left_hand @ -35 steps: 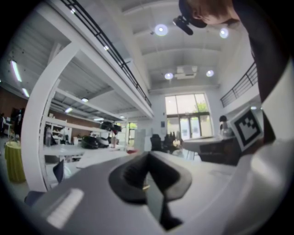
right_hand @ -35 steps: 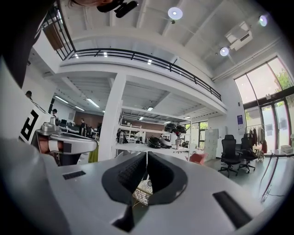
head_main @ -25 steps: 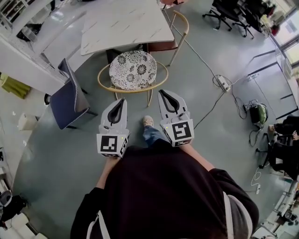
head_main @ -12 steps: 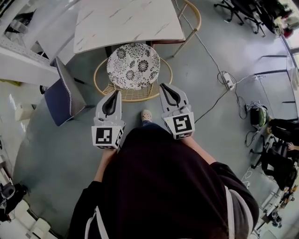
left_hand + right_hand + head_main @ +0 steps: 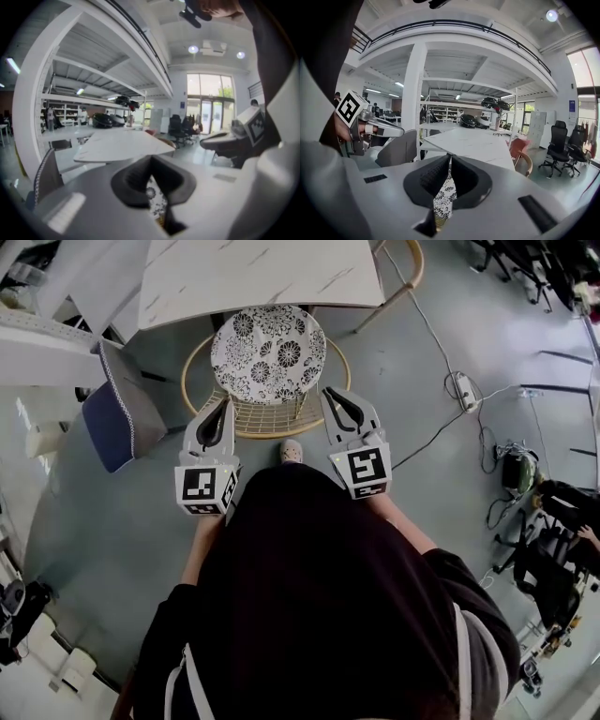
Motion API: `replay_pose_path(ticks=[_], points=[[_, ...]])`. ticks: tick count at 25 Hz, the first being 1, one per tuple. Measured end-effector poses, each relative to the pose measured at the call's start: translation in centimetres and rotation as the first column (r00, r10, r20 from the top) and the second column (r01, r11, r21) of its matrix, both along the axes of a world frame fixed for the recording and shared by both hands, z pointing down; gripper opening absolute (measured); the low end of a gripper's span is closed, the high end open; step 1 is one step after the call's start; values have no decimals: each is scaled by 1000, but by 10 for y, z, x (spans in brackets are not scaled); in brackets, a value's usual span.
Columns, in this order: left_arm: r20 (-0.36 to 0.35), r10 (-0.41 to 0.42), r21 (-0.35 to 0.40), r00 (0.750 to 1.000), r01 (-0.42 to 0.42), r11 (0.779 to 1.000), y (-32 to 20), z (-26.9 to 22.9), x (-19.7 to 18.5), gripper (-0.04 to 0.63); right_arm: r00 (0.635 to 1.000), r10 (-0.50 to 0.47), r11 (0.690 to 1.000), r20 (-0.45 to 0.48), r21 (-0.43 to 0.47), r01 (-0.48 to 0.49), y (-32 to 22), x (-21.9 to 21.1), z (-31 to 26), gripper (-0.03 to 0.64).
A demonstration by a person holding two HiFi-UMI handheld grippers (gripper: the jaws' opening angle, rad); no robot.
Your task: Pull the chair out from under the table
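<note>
Grey floor [image 5: 103, 521] throughout. Blue padded chair [image 5: 117, 413] at 10 o'clock. Left tongs [image 5: 223, 402] closed, empty. Cane chair [image 5: 267, 348] with floral cushion at 12 o'clock, far edge meeting the white surface [image 5: 253, 273]. Right tongs [image 5: 331, 391] closed, empty. Both sets flank the chair's near rim; contact unclear. Power strip [image 5: 459, 388] at 2 o'clock.
</note>
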State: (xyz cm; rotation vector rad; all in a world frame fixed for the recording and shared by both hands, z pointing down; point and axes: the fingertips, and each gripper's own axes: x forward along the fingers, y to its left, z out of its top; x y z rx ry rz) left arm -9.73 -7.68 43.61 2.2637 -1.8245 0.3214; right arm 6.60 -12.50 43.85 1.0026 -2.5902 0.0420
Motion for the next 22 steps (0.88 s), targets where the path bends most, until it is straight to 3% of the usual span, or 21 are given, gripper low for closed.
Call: replay_pose_path(ticks=[11,18,22], points=[[14,96,-160,995,-93,983,-6,53,6,6,997,-52,993,-62,-105,45,6,-4,50,23],[19,196,-279,980,-183,943,5,96,7,18,992,-72,978,-102,-202,50,21,-11,89,25],[-1,249,-346,968,-234,909,9,121,2,93,986,-101,969,-133,-236,67,30,-17,108,25]])
